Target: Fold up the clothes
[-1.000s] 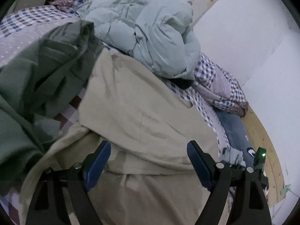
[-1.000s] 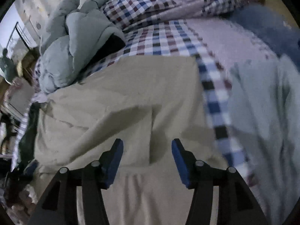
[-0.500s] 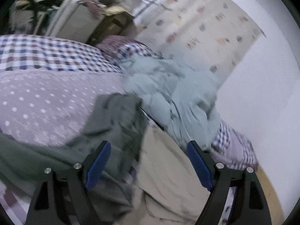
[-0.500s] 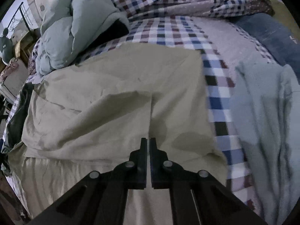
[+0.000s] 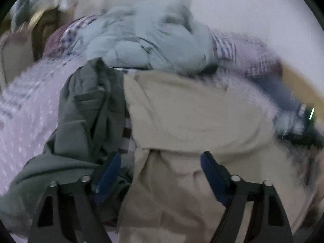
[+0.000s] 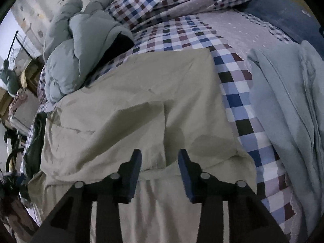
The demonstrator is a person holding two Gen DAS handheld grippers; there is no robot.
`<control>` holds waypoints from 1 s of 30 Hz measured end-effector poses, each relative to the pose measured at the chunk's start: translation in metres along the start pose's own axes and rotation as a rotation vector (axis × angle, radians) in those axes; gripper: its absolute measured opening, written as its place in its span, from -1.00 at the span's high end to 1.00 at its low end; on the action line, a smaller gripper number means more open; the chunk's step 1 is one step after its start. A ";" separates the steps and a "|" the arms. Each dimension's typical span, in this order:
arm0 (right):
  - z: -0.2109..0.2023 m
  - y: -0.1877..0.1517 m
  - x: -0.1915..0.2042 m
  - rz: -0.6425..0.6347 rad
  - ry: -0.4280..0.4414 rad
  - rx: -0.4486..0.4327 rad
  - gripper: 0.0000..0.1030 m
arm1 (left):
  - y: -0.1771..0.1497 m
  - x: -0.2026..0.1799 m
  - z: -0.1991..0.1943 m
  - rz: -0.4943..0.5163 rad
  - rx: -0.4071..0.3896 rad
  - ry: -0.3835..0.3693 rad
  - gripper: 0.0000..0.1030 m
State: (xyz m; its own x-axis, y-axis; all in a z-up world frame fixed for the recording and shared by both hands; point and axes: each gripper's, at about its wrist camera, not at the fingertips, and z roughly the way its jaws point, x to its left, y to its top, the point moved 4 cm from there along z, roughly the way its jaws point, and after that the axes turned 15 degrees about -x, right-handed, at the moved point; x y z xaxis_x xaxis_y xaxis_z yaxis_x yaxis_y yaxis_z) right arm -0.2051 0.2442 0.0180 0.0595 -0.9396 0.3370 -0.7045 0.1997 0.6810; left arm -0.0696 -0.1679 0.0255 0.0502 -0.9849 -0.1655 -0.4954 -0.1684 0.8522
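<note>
A beige garment lies folded over on the checked bed, with its folded edge near the bottom of the right wrist view. My right gripper hovers at that edge. Its jaws are opening, the fold lies between them, and the pads do not press on it. The left wrist view is blurred. There the same beige garment fills the middle. My left gripper stands over its left part with jaws wide but closing, and nothing is pinched. Its left finger is beside a dark green garment.
A pale blue puffy jacket is heaped at the far side of the bed. A light blue garment lies to the right on the checked sheet. A dark blue cushion sits at the far right. A white wall stands behind.
The right gripper went from open to fully shut and has now parted again over the same fold. The left view swung up toward the room and back down; its jaws are now narrower.
</note>
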 end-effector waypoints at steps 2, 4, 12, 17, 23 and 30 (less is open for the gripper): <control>0.000 -0.001 0.002 -0.002 0.008 -0.001 0.18 | -0.008 -0.003 0.010 0.060 0.026 0.049 -0.08; 0.002 -0.002 0.005 -0.021 0.014 0.006 0.19 | -0.013 0.003 0.019 0.069 0.045 0.097 0.33; 0.014 -0.004 0.014 -0.088 0.017 0.045 0.18 | -0.019 0.030 0.021 -0.035 0.038 0.179 0.94; 0.023 -0.007 0.019 -0.114 0.028 0.078 0.21 | -0.017 0.041 0.008 -0.149 -0.023 0.194 0.95; 0.020 -0.003 0.018 -0.188 -0.083 0.054 0.98 | -0.024 0.057 -0.006 -0.333 -0.091 0.226 0.95; 0.023 0.000 -0.004 -0.194 -0.262 0.082 0.91 | -0.026 0.065 -0.008 -0.422 -0.090 0.197 0.95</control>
State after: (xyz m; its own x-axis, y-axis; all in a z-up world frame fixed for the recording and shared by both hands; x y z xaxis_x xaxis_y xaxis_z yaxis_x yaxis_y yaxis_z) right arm -0.2220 0.2413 0.0020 0.0214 -0.9996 0.0204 -0.7533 -0.0027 0.6577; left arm -0.0465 -0.2279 -0.0036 0.3992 -0.8167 -0.4167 -0.3194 -0.5499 0.7717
